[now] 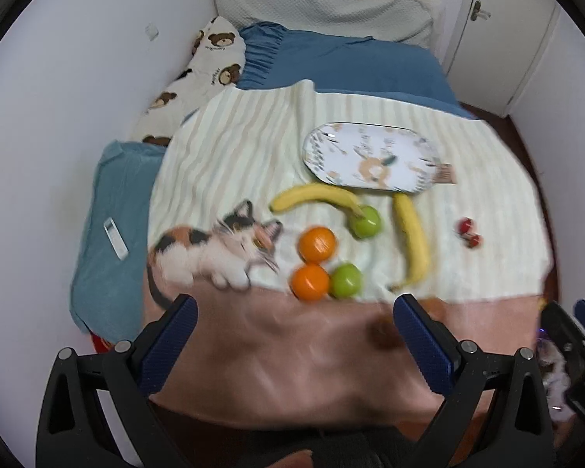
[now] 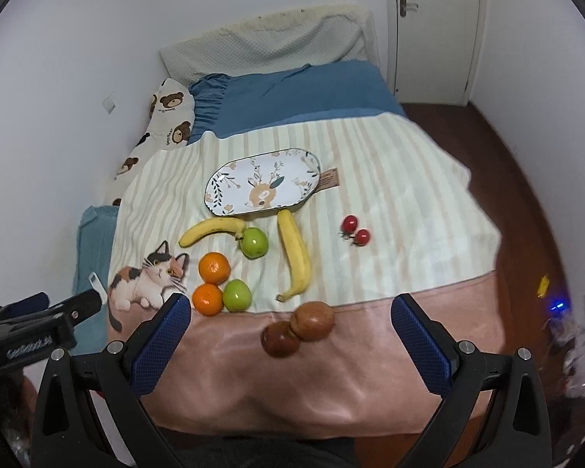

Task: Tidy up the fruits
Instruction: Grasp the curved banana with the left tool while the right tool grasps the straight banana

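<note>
Fruit lies on a striped blanket [image 2: 390,195] spread over a bed. An oval patterned plate [image 2: 261,185] [image 1: 370,156] sits bare beyond two bananas [image 2: 296,253] [image 2: 210,230], two green apples [image 2: 254,242] [image 2: 237,295], two oranges [image 2: 213,268] [image 2: 207,299], two small red tomatoes [image 2: 355,230] and two brown fruits [image 2: 298,331] near the front edge. My right gripper [image 2: 288,347] hangs open above the pink border, close to the brown fruits. My left gripper [image 1: 292,347] is open too, nothing between its fingers, in front of an orange [image 1: 310,281] and an apple [image 1: 346,280].
A blue sheet [image 2: 304,93] and pillows [image 2: 269,50] fill the bed's far end, with a bear-print pillow [image 2: 167,113] at the left wall. A white remote [image 1: 116,238] lies on a blue cushion [image 1: 109,241] on the left. Dark wooden floor [image 2: 526,195] and a door [image 2: 433,27] are to the right.
</note>
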A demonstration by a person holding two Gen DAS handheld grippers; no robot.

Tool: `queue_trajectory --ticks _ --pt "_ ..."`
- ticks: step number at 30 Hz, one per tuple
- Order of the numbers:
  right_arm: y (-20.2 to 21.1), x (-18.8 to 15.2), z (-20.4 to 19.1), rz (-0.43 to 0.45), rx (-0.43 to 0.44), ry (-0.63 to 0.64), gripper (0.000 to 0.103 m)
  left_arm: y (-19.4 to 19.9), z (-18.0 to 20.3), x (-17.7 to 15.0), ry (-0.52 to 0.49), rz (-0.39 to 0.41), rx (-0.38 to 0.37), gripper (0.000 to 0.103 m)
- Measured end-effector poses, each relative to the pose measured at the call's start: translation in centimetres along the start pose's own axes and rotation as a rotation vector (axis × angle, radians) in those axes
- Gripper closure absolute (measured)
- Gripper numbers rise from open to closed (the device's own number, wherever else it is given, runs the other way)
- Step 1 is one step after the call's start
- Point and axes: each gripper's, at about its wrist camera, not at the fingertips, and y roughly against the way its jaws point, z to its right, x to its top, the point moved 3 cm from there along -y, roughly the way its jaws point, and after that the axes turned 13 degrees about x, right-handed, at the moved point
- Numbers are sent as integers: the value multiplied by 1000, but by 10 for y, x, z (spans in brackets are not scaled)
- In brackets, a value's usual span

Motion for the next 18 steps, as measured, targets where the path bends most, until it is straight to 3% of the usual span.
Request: queue_trajectory --ticks 5,10,12,18 --pt "-86 19 27 -81 21 -56 0 -84 21 40 -145 13 76 0" --pt "-192 38 57 -196 48 -81 0 -155 54 71 -368 24 166 12" --pt "-231 44 70 -250 38 -97 0 -181 68 79 -450 12 179 18" --pt "-313 53 82 -329 23 -113 7 -242 106 97 -665 8 216 19"
